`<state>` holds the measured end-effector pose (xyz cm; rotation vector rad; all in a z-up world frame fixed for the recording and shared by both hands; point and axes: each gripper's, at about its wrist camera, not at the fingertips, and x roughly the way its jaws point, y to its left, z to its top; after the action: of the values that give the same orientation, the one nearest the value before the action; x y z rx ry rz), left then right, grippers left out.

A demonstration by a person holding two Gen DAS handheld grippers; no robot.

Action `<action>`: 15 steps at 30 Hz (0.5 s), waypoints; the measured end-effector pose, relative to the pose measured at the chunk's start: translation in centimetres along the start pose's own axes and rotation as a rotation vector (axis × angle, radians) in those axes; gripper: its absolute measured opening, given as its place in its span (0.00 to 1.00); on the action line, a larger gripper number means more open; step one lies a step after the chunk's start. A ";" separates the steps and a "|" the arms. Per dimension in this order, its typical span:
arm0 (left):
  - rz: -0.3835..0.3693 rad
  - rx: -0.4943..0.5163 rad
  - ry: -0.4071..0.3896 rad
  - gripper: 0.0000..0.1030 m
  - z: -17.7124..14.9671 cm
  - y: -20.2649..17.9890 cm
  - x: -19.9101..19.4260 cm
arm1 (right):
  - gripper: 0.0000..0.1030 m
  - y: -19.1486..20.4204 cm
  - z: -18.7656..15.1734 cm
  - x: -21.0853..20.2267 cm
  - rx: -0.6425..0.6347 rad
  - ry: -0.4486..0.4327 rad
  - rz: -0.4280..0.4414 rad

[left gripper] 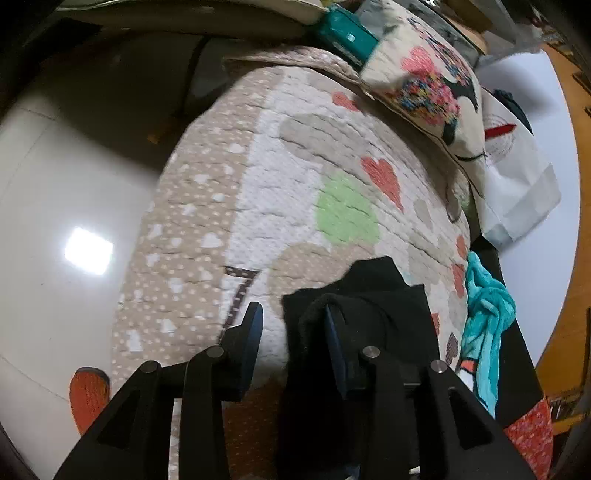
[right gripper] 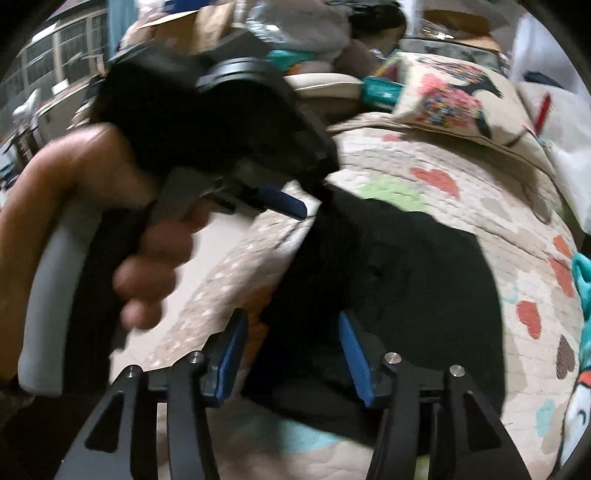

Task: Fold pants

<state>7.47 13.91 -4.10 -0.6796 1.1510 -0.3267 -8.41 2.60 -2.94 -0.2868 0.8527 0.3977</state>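
Observation:
Black pants [right gripper: 413, 280] lie folded on a quilted bedspread [right gripper: 461, 173] with hearts. In the left wrist view the pants [left gripper: 376, 291] lie bunched over my right finger. My left gripper [left gripper: 293, 314] is open, its left finger [left gripper: 253, 325] clear of the cloth over the quilt [left gripper: 280, 177]. My right gripper [right gripper: 291, 325] is open above the near part of the pants, and its blue pads [right gripper: 352, 350] hold nothing. In the right wrist view the left gripper [right gripper: 291, 205], held in a hand [right gripper: 88, 173], hovers at the pants' left edge.
A patterned pillow [left gripper: 428, 85] and a white bag [left gripper: 517, 173] lie at the bed's far right. A teal cloth [left gripper: 484, 314] hangs at the right edge. A teal box [left gripper: 347, 33] sits beyond the bed. Glossy floor [left gripper: 66, 206] lies left.

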 end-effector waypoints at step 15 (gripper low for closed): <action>0.204 0.202 -0.222 0.39 -2.0 -4.1 -4.0 | 0.59 -9.5 -1.5 -8.3 0.246 -0.115 -0.080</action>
<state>4.55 12.37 0.97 -0.4051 0.9509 -0.1858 -10.03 -8.25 3.35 -0.0693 0.7655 0.2292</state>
